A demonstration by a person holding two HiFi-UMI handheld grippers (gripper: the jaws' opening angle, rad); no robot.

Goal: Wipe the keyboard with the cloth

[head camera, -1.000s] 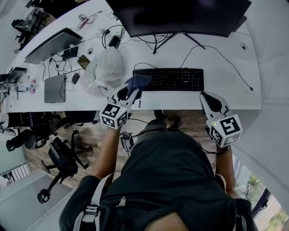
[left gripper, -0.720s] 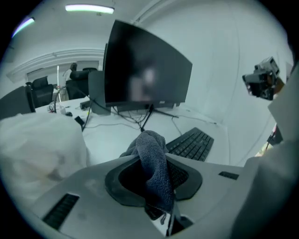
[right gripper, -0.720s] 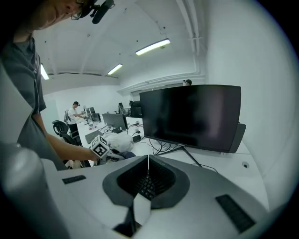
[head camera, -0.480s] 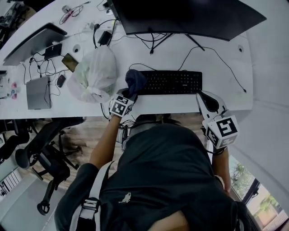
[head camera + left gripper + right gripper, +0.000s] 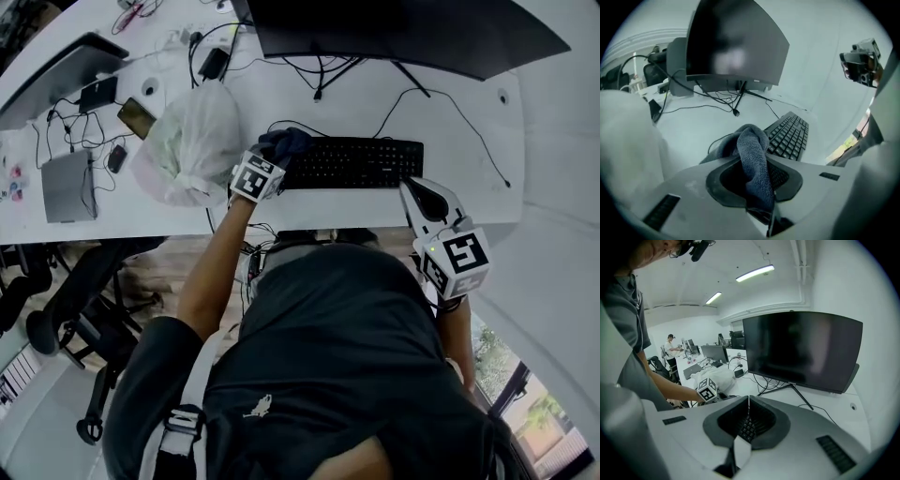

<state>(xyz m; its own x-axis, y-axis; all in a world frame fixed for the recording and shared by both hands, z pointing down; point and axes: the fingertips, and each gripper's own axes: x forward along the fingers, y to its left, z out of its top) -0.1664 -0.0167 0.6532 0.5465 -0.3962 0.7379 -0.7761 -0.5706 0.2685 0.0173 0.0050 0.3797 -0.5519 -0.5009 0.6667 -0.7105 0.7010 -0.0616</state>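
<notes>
At keyboard (image 5: 361,162), left tool (image 5: 272,161) (arm (image 5: 211,272) outstretched) pinching cloth (image 5: 289,142)

Left tongs (image 5: 275,156) hold cloth (image 5: 291,142), apparently touching keyboard (image 5: 361,162) left end.

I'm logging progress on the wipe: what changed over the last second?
The left gripper, shut on the cloth, moved forward from the desk's front edge and carried the cloth onto the left end of the keyboard. Nothing was taken hold of or let go. The right gripper stayed shut and empty near the keyboard's right end, and the keyboard did not shift.
</notes>
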